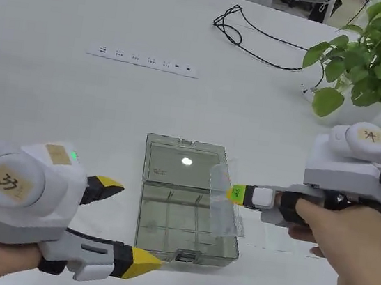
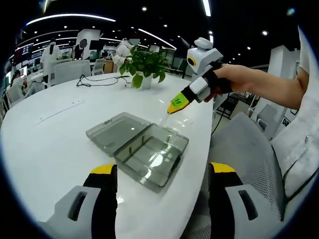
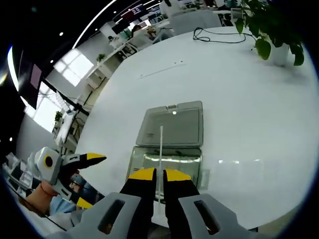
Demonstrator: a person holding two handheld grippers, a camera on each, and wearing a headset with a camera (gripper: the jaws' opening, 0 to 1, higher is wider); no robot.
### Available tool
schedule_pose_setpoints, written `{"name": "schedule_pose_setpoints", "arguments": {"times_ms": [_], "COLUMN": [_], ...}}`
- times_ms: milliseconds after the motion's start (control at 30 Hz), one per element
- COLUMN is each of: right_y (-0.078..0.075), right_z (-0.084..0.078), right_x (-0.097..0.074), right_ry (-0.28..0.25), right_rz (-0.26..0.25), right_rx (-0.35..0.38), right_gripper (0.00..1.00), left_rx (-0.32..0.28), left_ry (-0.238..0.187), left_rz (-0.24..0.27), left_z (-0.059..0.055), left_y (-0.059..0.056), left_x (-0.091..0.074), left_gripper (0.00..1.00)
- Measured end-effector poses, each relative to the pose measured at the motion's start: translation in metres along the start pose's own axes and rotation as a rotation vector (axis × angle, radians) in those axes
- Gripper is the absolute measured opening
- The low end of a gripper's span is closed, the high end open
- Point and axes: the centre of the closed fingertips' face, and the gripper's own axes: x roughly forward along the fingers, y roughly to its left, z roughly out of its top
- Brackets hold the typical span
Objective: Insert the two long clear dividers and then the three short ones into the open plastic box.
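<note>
Right hand-held gripper (image 1: 238,193), clenched on a clear divider (image 1: 221,204), holds it over the open box (image 1: 142,229) at frame centre. Left hand-held gripper (image 1: 134,224), lower left, stands released. Advisable: square the divider with the box walls, then lower it level.

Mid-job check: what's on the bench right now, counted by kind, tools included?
Tools: 2, left tool open, right tool gripping the divider
Plastic box: 1, open
Clear divider: 1; any others are too faint to count
Power strip: 1
Potted plant: 1
Black cable: 1
Total: 7
</note>
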Motion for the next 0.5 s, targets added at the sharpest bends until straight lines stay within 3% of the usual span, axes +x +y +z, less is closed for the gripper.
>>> {"name": "schedule_pose_setpoints", "arguments": {"times_ms": [200, 500], "right_y": [-0.01, -0.015], "right_z": [-0.012, -0.017], "right_x": [0.01, 0.017], "right_ry": [0.04, 0.081], "right_rz": [-0.033, -0.047], "right_rx": [0.041, 0.072], "right_gripper": [0.07, 0.07], "left_rx": [0.005, 0.013], "left_ry": [0.004, 0.006], "left_rz": [-0.018, -0.027], "left_z": [-0.005, -0.008], "left_y": [0.001, 0.001], "left_x": [0.001, 0.004], "left_gripper": [0.75, 0.76]}}
